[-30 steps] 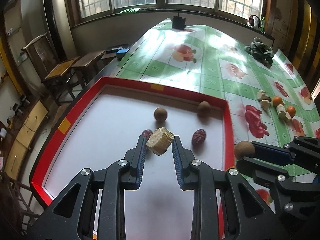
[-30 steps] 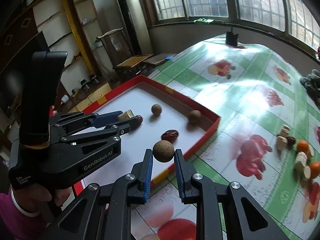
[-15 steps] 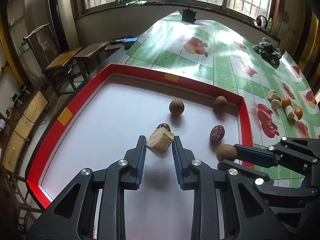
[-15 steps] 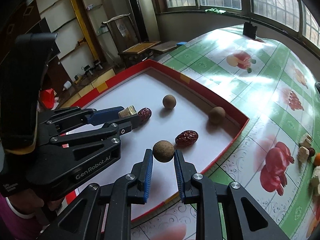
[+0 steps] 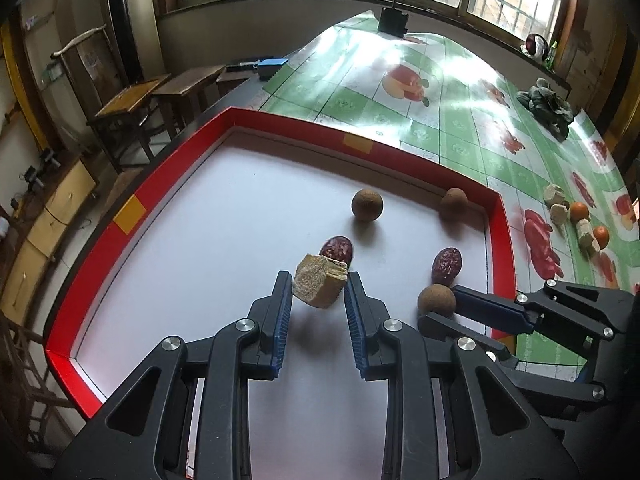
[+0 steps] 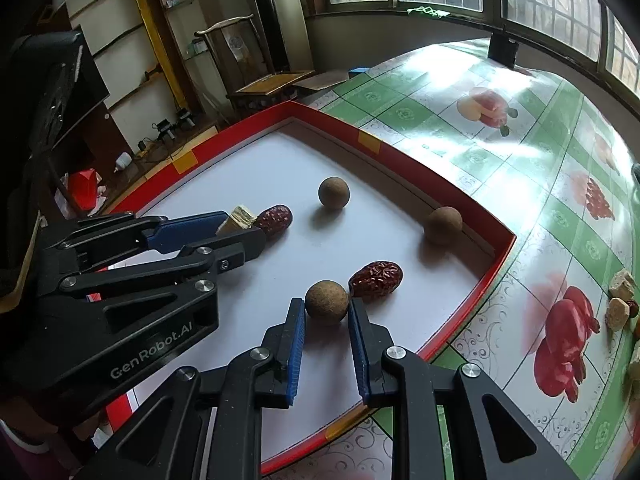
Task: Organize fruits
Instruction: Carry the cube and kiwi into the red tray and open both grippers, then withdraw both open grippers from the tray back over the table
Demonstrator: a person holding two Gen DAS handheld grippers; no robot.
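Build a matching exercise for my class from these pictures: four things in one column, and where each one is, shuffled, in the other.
Things
1. tan cut chunk
2. brown ball
3. second brown ball
4. small oranges

Places
A. on the green tablecloth, outside the tray
B. between the right tongs
C. in the far right corner of the red tray
D. between the left tongs

Pairs: 1-D, 2-B, 3-C, 4-A

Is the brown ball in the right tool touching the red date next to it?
Cannot tell. In the right wrist view the brown ball and red date meet with no visible gap, but the ball may be lifted. The left wrist view shows them overlapping too.
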